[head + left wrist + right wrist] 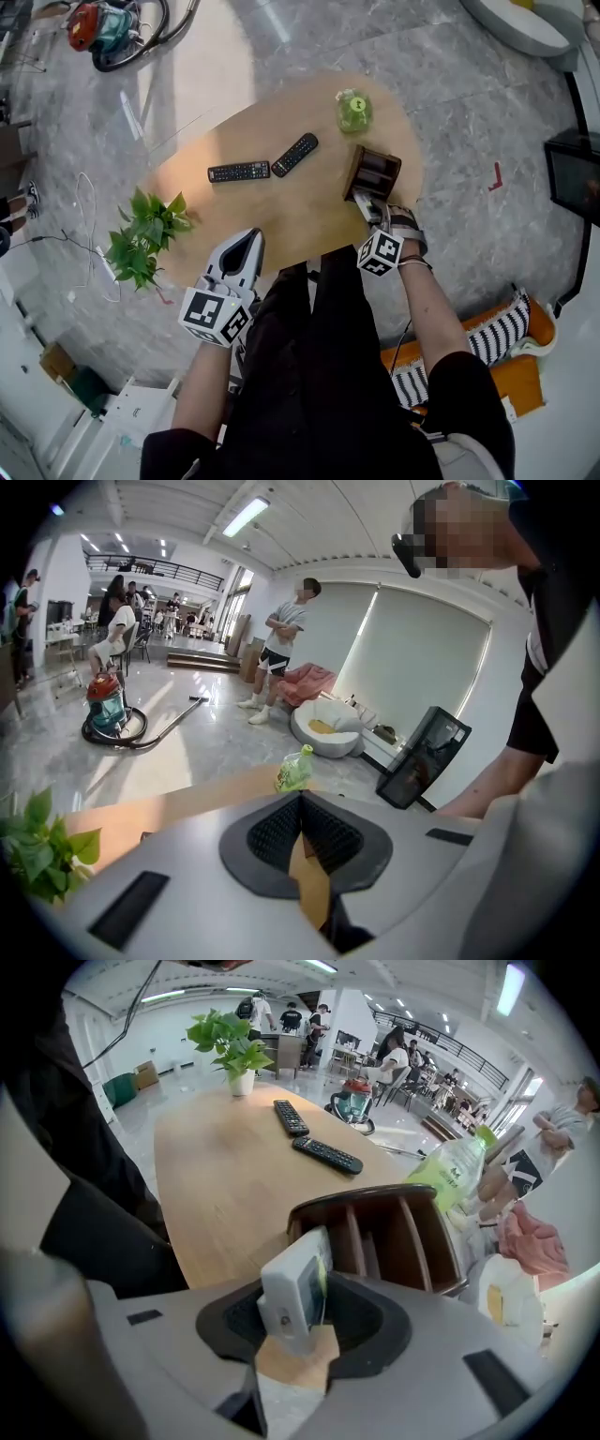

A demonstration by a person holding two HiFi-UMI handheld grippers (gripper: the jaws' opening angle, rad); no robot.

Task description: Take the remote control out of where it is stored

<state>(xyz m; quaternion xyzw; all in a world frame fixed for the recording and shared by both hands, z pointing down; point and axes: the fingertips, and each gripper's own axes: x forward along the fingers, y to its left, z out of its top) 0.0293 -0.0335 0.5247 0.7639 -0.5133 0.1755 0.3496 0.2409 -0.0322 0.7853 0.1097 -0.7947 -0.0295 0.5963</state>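
While the remote control (295, 1288) stands loose between the parted right tongs (305, 1312) beside the wooden organizer (403, 1232), lay it flat on the surface (225, 1176); left tongs (300, 803) are closed, empty.

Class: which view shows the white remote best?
The right gripper view: the remote sits close up between the jaws. The head view shows only a pale sliver beside the holder; the left gripper view, none.

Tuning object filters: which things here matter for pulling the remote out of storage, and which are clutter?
Job:
white remote, between the jaws of the right gripper
wooden organizer

Clutter:
black remotes
green bottle
plant
vacuum cleaner
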